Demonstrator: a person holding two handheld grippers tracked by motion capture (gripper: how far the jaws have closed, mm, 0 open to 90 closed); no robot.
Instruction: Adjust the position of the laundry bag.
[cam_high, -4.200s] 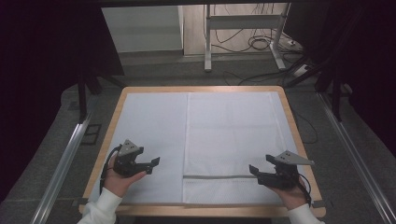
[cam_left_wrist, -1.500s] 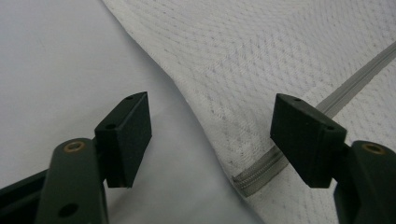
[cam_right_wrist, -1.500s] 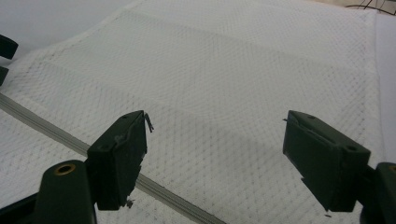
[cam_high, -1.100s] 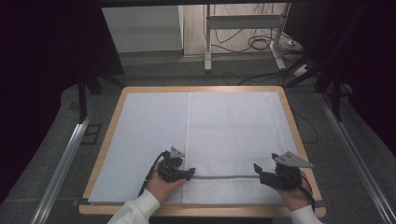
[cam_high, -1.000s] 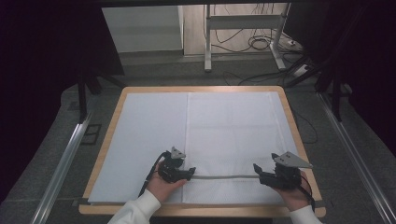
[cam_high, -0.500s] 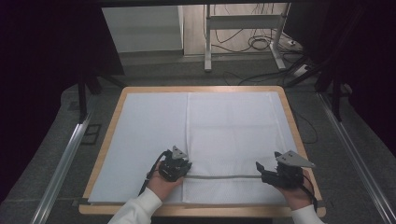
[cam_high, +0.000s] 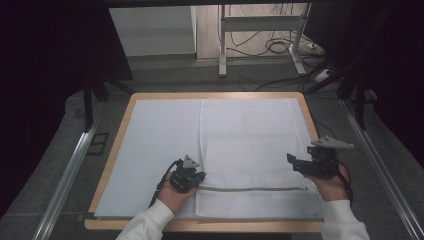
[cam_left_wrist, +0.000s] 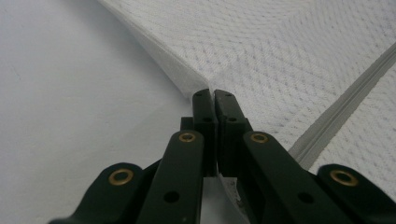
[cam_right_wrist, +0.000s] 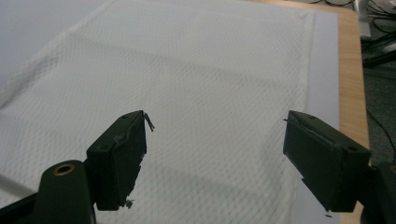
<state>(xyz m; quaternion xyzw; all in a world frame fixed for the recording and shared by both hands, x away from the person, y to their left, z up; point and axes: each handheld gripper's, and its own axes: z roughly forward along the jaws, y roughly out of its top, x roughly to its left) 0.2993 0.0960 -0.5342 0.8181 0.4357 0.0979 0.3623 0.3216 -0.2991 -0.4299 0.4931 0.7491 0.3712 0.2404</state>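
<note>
White mesh fabric bag (cam_high: 252, 145) with a grey zipper (cam_high: 252, 189): lies flat on the right half of a pale sheet (cam_high: 160, 145) covering the wooden-edged desk (cam_high: 120, 135); zipper runs across near the person's edge.

Left gripper (cam_high: 192, 179), black, two-jaw: at the zipper's left end, on the bag's left edge; jaws pressed together, the bag's edge (cam_left_wrist: 187, 79) right at their tips; whether fabric is pinched between them cannot be told.

Right gripper (cam_high: 295, 162), black, grey three-cornered plate on top: near the zipper's right end, over the bag's right part; jaws wide apart, nothing between them.
</note>
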